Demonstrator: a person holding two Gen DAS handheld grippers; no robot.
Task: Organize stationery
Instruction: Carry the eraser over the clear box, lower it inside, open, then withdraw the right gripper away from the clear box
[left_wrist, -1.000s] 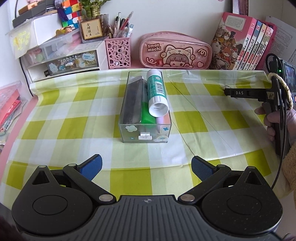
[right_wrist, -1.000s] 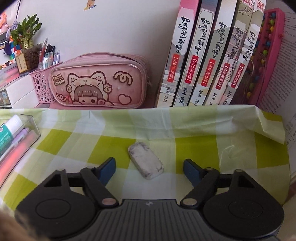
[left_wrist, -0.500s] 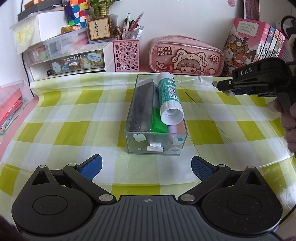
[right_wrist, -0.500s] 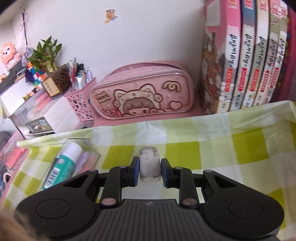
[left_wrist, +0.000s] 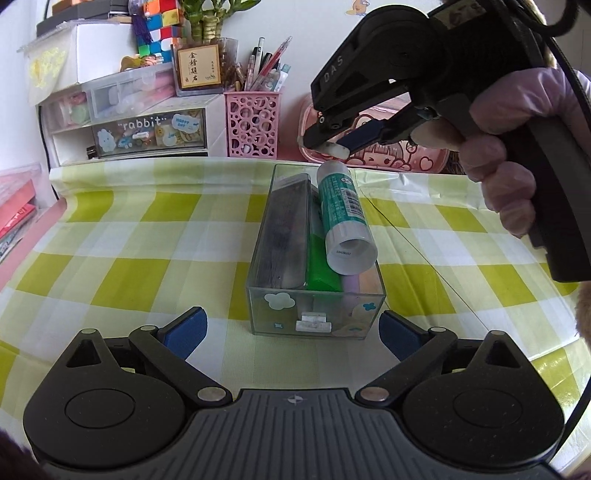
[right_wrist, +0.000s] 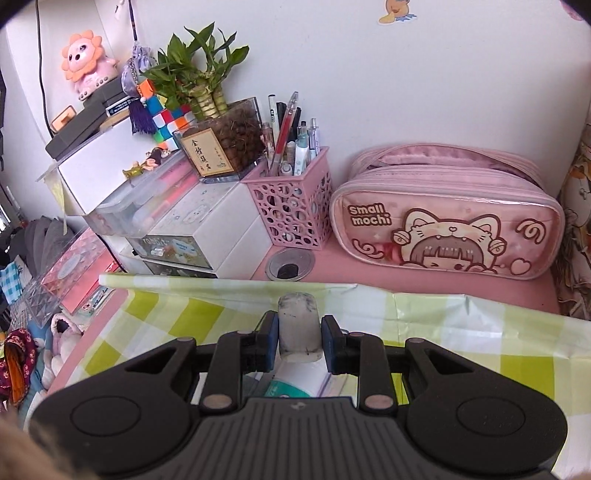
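My tabletop (left_wrist: 122, 236) wears a yellow-checked cloth; on it sits a clear box (left_wrist: 314, 317), near my fingers.

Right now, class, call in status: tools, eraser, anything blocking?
Right tool shut on eraser, above clear box. Left tool closing, nothing gripped. Glue stick lies atop the contents.

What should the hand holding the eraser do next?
Probably lower the eraser into the clear box and let go. The right gripper pinches it just above the glue stick, over the box's far end.
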